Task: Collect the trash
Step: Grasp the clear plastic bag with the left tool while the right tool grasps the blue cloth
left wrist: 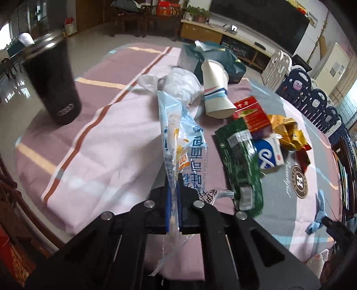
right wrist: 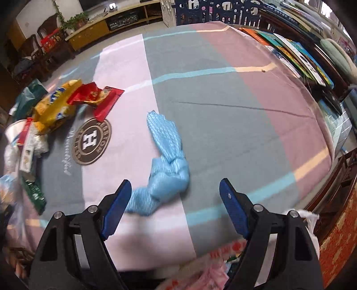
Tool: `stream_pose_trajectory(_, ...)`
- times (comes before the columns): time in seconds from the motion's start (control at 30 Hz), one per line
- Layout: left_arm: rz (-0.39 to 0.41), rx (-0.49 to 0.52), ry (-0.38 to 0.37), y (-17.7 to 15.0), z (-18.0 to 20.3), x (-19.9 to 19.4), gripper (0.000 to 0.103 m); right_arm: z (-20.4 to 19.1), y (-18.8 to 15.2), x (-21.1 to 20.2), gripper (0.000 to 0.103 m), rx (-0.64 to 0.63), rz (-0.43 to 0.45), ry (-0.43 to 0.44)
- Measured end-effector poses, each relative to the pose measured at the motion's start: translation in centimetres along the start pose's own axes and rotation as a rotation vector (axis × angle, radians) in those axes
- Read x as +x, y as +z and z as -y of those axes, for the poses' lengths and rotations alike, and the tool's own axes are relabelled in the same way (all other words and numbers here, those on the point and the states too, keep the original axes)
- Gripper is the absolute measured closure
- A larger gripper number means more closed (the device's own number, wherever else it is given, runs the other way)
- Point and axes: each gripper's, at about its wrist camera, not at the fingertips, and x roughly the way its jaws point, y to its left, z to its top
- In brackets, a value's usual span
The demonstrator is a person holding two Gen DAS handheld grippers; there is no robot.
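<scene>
Left wrist: left gripper (left wrist: 174, 200) pinches the clear wrapper (left wrist: 178, 136), jaws pressed together on its near end so the rest trails out flat toward the paper cup (left wrist: 215, 89).

Remaining trash sits bunched right of the cup: red box (left wrist: 252, 113), green packet (left wrist: 241, 160), gold wrapper (left wrist: 287, 131). Right gripper (right wrist: 175, 196) is spread wide, straddling the blue cloth (right wrist: 167, 156), likely lined up to take it; pads not touching it.

- Setting: home living room.
- Evidence: large television (left wrist: 263, 24) above low wooden cabinet (left wrist: 200, 33); potted plant (right wrist: 75, 21); child's play fence (left wrist: 312, 98); cloth-covered table (right wrist: 223, 111).
</scene>
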Motion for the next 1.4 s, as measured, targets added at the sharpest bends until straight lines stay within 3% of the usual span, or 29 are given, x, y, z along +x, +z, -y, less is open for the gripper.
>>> stream_pose_trajectory(0.13,0.06,0.058,-0.02,-1.3,1.4,-3.7,0.097,-1.6,0.5,2.1,0.027,-0.014,-0.04,-0.027)
stream_pose_trajectory(0.17,0.077,0.066,-0.027,-1.3,1.7,-4.5,0.097,-2.0,0.4,2.4,0.039,-0.031,-0.044,-0.04)
stream_pose_trajectory(0.2,0.09,0.072,-0.035,-1.3,2.0,-5.1,0.097,-2.5,0.3,2.5,0.041,-0.055,-0.036,-0.055)
stream_pose_trajectory(0.27,0.114,0.081,-0.047,-1.5,1.9,-6.3,0.098,-3.2,-0.1,2.0,0.066,-0.096,-0.005,-0.079)
stream_pose_trajectory(0.33,0.128,0.082,-0.057,-1.4,1.8,-7.1,0.098,-3.6,-0.4,1.5,0.069,-0.126,0.008,-0.081)
stream_pose_trajectory(0.63,0.134,0.093,-0.09,-1.8,1.7,-8.0,0.099,-4.2,-2.4,-2.5,0.07,-0.168,0.088,-0.009)
stream_pose_trajectory(0.9,0.032,0.05,-0.179,-2.4,0.9,-6.0,0.099,-5.3,-3.4,-3.4,0.07,-0.164,0.072,0.053)
stream_pose_trajectory(1.4,0.044,0.046,-0.17,-2.4,1.1,-6.3,0.099,-6.4,-4.4,-4.9,0.07,-0.203,0.109,0.067)
